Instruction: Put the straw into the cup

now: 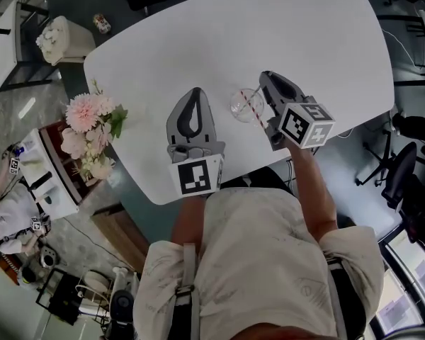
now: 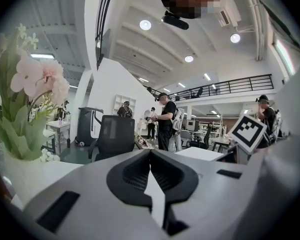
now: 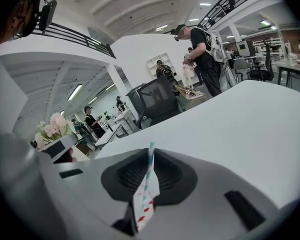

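Right gripper view: the right tongs [image 3: 151,153] grasp a thin red-and-teal striped paper straw [image 3: 146,184], which reaches the clear round cup [image 1: 245,105] just ahead of their tips on the white bench [image 1: 319,34]. Light and easily crushed, I judge: pinch gently mid-length. Left tongs [image 2: 150,153] are clenched, empty.

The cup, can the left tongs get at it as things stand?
Probably yes: the cup stands beside the left tongs with only bare table between them; the right tongs, holding the straw, crowd its other side only.
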`<action>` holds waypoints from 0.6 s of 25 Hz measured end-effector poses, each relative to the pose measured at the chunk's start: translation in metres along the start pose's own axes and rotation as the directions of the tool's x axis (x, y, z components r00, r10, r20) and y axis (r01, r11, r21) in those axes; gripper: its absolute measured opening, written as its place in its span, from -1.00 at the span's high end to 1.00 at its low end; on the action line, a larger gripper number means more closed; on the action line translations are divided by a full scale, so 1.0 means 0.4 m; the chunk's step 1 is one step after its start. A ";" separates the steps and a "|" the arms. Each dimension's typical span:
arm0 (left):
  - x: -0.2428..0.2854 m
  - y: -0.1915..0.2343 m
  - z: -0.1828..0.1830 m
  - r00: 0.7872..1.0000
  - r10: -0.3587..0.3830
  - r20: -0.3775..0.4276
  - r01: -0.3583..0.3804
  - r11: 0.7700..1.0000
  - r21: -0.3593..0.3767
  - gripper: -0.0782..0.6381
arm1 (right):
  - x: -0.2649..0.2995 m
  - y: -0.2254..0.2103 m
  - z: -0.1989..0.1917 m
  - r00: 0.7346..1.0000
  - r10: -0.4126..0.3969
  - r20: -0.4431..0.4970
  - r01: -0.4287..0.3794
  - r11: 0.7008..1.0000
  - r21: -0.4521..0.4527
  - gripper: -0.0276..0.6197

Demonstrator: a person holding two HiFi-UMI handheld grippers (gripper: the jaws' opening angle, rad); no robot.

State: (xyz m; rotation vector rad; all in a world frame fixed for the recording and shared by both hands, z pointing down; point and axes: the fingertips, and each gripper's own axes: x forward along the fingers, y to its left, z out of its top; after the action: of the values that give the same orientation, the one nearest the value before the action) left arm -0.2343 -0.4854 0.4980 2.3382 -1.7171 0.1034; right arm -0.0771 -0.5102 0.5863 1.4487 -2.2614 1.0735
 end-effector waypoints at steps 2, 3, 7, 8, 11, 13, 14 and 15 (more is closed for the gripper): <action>0.004 -0.002 0.000 1.000 -0.002 -0.001 0.002 1.000 0.000 0.77 | 0.001 -0.002 0.001 1.000 -0.001 -0.004 0.001 1.000 -0.012 0.81; 0.004 -0.002 0.001 1.000 -0.002 -0.002 0.002 1.000 0.000 0.77 | 0.001 -0.002 0.001 1.000 -0.002 -0.005 0.002 1.000 -0.017 0.80; 0.005 -0.004 0.000 1.000 -0.002 -0.005 0.002 1.000 -0.001 0.77 | -0.002 -0.004 0.002 1.000 -0.014 0.001 0.014 0.999 -0.032 0.70; 0.005 -0.004 0.000 1.000 -0.002 -0.005 0.002 1.000 0.001 0.77 | -0.004 -0.005 0.003 1.000 -0.015 0.004 0.015 0.999 -0.034 0.67; 0.003 -0.006 0.004 1.000 0.000 -0.001 0.000 1.000 0.006 0.77 | -0.013 -0.008 0.008 1.000 -0.011 0.014 0.011 0.999 -0.034 0.62; -0.002 -0.012 0.009 1.000 0.003 0.002 -0.003 1.000 0.010 0.77 | -0.023 -0.009 0.014 1.000 -0.006 0.025 0.007 0.999 -0.034 0.60; -0.006 -0.016 0.012 1.000 0.004 0.004 -0.004 1.000 0.012 0.77 | -0.030 -0.009 0.018 1.000 -0.003 0.031 0.004 0.999 -0.035 0.59; -0.010 -0.021 0.016 1.000 0.006 0.006 -0.006 1.000 0.015 0.77 | -0.037 -0.009 0.021 0.999 0.001 0.038 0.001 0.999 -0.036 0.58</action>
State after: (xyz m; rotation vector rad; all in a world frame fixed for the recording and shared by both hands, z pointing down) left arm -0.2282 -0.4809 0.4900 2.3468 -1.7322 0.1108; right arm -0.0655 -0.5068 0.5737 1.4666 -2.2944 1.0080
